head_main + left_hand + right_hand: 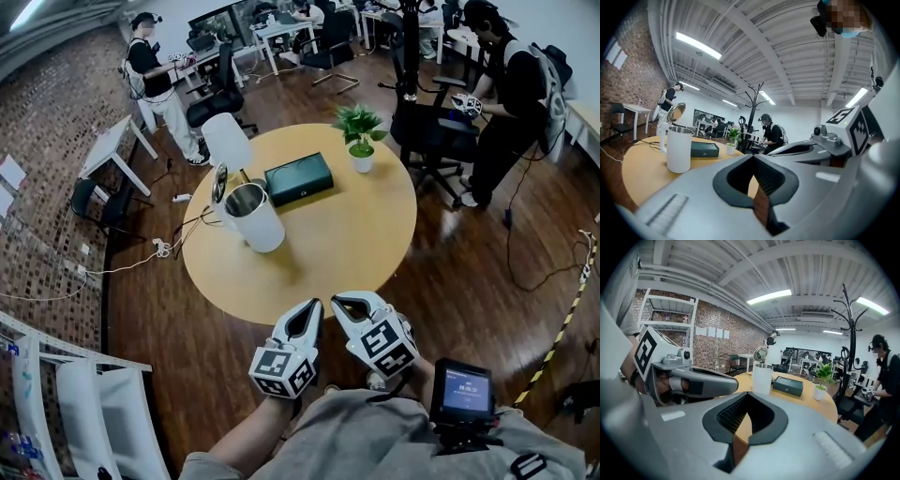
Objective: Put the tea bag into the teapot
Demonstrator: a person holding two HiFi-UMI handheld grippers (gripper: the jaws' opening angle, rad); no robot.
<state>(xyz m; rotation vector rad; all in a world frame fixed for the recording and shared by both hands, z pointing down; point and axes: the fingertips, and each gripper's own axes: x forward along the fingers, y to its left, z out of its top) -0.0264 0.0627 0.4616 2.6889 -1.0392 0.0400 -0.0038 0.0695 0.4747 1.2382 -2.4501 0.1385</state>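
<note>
Round wooden desk (356, 234) has the lid-up white teapot (255, 217), a dark box (299, 178) and a potted plant (360, 136). Left hand-held gripper (313, 306) and right hand-held gripper (340, 301) are both pressed together, empty.

Teapot (251, 214) lid up, inside too dim to tell contents. Green box (299, 178) shut, contents hidden. Wearer's hands tucked out of sight behind left gripper (315, 305), right gripper (337, 302). Screen (460, 389) print too small. Torso cut off by bottom edge.
</note>
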